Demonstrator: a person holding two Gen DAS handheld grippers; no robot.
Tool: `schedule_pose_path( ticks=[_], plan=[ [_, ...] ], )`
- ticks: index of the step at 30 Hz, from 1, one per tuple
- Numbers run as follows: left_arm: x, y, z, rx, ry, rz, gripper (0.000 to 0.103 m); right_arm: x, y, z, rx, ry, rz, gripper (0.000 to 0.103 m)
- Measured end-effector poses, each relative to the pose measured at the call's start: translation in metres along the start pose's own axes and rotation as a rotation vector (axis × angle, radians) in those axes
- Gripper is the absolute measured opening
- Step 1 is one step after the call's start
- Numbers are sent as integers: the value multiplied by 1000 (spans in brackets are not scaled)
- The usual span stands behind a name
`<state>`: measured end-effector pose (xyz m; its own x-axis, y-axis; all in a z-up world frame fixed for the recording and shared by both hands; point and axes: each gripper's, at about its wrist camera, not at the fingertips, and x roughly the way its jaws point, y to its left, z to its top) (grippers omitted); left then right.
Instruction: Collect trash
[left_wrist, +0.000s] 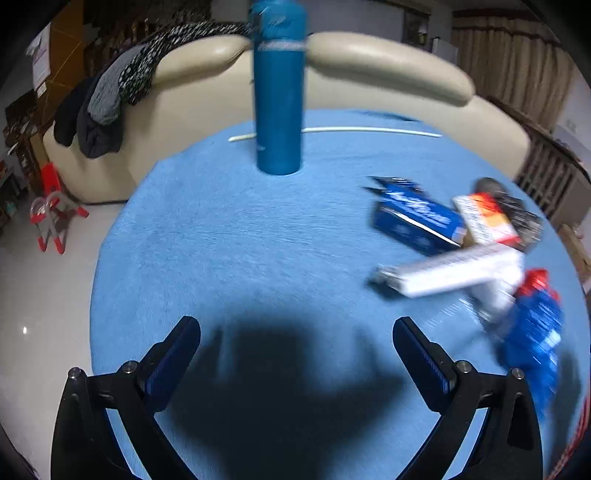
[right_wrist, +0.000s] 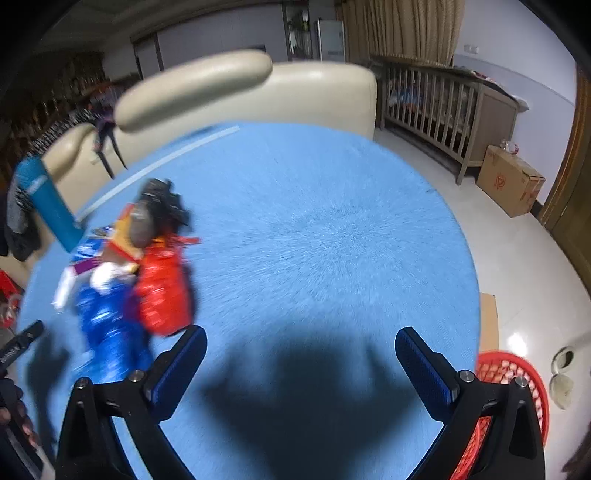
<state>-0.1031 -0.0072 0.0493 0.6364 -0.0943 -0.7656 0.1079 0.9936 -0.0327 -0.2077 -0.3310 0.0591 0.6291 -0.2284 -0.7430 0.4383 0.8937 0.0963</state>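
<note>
A pile of trash lies on the blue tablecloth (left_wrist: 240, 240): a dark blue carton (left_wrist: 413, 218), a white and orange box (left_wrist: 484, 221), a long white box (left_wrist: 454, 273) and a crumpled blue wrapper (left_wrist: 532, 332). My left gripper (left_wrist: 295, 332) hangs open over bare cloth, left of the pile. In the right wrist view the same pile sits at the left, with a red wrapper (right_wrist: 162, 291), the blue wrapper (right_wrist: 107, 328) and a black crumpled piece (right_wrist: 162, 203). My right gripper (right_wrist: 301, 341) is open, nothing between its fingers, right of the pile.
A tall teal bottle (left_wrist: 279, 103) stands upright at the far side of the table. A red mesh basket (right_wrist: 513, 376) sits on the floor past the table's right edge. A cream sofa (right_wrist: 314, 96), a cardboard box (right_wrist: 509, 181) and a wooden crib (right_wrist: 443, 107) stand beyond.
</note>
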Motion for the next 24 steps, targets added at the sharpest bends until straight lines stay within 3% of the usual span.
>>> schedule_pose_path(
  ticks=[5,14,24],
  plan=[
    [-31,-20,-23,61,-26,-16,103,-54,5,-22,56,-54,99,103],
    [-80,-39,-60,102,-16,-58,103,-117,11,-65,94,-122,182,103],
    [-109,-47,-74,132,-84,-62,103,-119,-3,-88,182,-138,175,103]
  ],
)
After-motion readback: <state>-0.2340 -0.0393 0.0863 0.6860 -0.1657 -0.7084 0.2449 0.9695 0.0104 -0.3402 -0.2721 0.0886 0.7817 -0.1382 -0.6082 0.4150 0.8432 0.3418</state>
